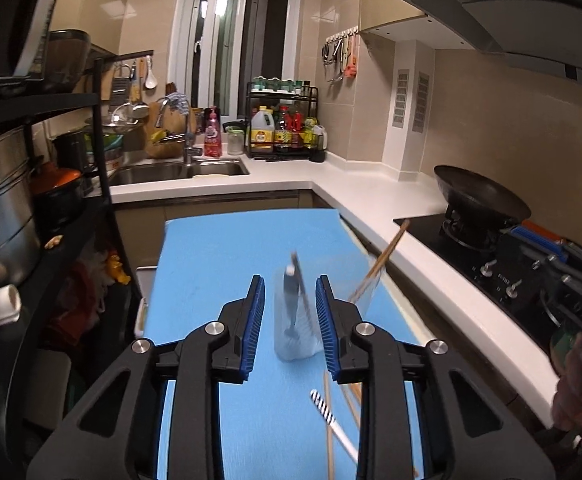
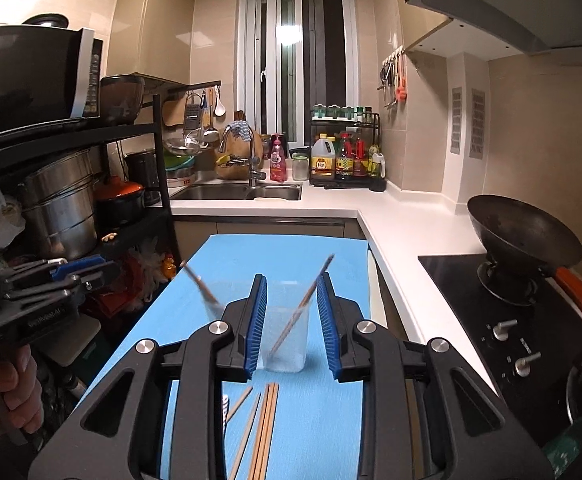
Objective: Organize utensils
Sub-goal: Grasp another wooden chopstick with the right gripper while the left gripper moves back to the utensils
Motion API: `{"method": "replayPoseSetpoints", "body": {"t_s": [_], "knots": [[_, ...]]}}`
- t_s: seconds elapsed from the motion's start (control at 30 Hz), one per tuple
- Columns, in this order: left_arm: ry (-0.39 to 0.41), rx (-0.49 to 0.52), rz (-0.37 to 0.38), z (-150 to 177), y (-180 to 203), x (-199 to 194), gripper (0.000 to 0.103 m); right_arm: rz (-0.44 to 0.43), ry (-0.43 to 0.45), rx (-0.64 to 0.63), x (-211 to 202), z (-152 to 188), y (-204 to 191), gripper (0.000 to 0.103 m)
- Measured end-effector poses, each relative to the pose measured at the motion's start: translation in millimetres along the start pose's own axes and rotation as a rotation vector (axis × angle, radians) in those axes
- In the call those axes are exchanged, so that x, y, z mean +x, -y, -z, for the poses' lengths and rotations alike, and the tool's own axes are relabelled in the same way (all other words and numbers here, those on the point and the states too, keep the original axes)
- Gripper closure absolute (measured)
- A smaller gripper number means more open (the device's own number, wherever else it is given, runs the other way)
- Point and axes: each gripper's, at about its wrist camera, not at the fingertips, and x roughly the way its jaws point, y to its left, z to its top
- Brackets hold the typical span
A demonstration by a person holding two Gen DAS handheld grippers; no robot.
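Your left gripper [image 1: 291,320] and right gripper [image 2: 291,320] look alike: matte black angular frames with triangular cut-outs, a round silver screw at each linkage joint, and two fingers [image 1: 251,328] faced with ribbed blue pads. Seen from the right camera, the left unit's black body carries small pale lettering, too blurred to read.

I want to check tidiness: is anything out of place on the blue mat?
Yes. Several loose chopsticks lie flat on the blue mat before the clear cup, which holds only one chopstick.
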Motion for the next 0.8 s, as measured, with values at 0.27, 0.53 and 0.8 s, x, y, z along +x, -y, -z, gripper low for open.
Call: {"method": "replayPoseSetpoints", "body": {"t_s": [0.27,0.53,0.8], "knots": [[-0.069,-0.035,0.015,104,12,-7,0.086,0.012,-0.080,0.060,-11,92,-9,0.087],[-0.129,-0.045,0.014,190,26,4,0.086,0.037,-0.289,0.192,38,189,-13,0.098],[-0.196,-0.044,0.032,207,23,20,0.085,0.029,-0.397,0.156,57,209,-20,0.096]]}}
